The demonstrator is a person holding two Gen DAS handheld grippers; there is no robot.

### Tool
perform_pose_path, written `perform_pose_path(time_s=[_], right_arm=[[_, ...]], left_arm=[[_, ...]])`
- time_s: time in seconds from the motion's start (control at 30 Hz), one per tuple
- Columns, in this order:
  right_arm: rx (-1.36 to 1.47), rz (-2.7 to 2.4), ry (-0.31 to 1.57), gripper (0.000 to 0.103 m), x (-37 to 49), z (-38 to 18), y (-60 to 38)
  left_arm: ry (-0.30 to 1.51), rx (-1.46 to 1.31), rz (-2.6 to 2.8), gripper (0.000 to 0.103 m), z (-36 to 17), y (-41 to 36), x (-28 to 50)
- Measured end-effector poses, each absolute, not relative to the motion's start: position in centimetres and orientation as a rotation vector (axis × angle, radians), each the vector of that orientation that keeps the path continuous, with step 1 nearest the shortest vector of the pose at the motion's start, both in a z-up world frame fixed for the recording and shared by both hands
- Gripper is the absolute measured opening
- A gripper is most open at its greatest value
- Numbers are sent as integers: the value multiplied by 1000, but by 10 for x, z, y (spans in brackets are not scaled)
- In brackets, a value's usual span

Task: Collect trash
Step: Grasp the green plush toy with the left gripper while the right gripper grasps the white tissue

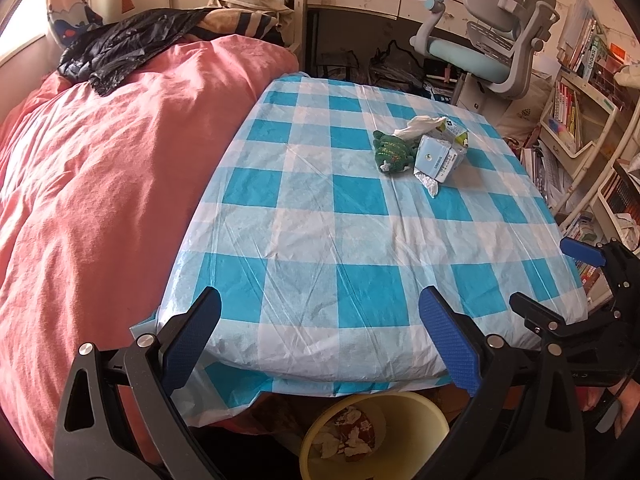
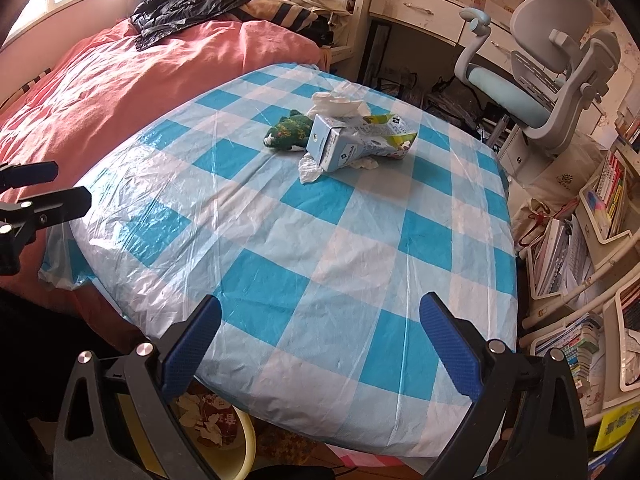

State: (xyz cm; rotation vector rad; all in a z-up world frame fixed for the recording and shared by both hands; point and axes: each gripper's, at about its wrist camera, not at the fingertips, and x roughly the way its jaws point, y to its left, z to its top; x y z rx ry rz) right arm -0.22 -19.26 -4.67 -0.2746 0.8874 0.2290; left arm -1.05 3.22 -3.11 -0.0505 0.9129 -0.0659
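1. We hold the left gripper (image 1: 320,336) at the near edge of the table (image 1: 320,240); fingers spread wide, nothing between the blue pads (image 1: 192,336).
2. Right gripper (image 2: 320,340) is at the near edge too, to the right of the left one; jaws just as wide apart, empty.
3. Table has a blue-and-white checked plastic cover.
4. Trash sits in one cluster at the far side of the table: a crushed blue milk carton (image 2: 352,140) lying on its side, a crumpled white tissue (image 2: 338,104) just behind it, and another tissue scrap (image 2: 310,170) poking out from under its near end.
5. A small green plush toy (image 2: 288,130) touches the carton's left side.
6. Yellow bin (image 1: 376,436) stands on the floor below the table's near edge, with torn paper scraps inside.
7. Pink duvet (image 1: 100,200) on the bed is left of the table; grey desk chair (image 2: 552,84) far right.
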Motion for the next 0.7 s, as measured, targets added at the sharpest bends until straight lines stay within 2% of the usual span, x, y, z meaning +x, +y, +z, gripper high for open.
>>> perform_pose_path(time_s=[0.27, 0.57, 0.7], right_arm=[[-152, 207, 749, 95, 5, -22, -210], [6, 232, 703, 95, 41, -16, -232], [-23, 229, 658, 95, 61, -12, -235]], left_arm=[[944, -108, -32, 96, -29, 47, 18], [962, -40, -46, 96, -43, 19, 101], [973, -15, -62, 95, -52, 2, 141]])
